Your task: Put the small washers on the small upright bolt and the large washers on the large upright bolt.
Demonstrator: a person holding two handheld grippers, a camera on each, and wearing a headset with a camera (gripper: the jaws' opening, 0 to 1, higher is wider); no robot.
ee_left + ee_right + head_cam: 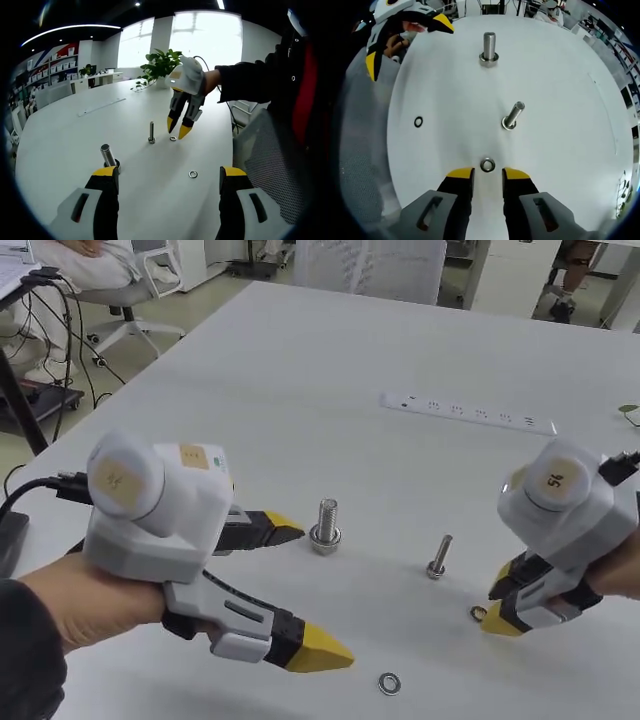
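Observation:
The large upright bolt (326,524) stands mid-table with a metal ring around its foot. The small upright bolt (438,556) stands to its right. One small washer (478,614) lies flat beside the right gripper (498,606), whose jaws are slightly apart. In the right gripper view that washer (487,164) lies just ahead of the fingertips (461,173), not between them. A second washer (389,683) lies near the table's front edge. My left gripper (303,590) is wide open beside the large bolt (106,155), holding nothing.
A white power strip (467,412) lies further back on the white table (300,370). Office chairs and cables stand beyond the far left edge. A potted plant (160,65) sits at the table's end in the left gripper view.

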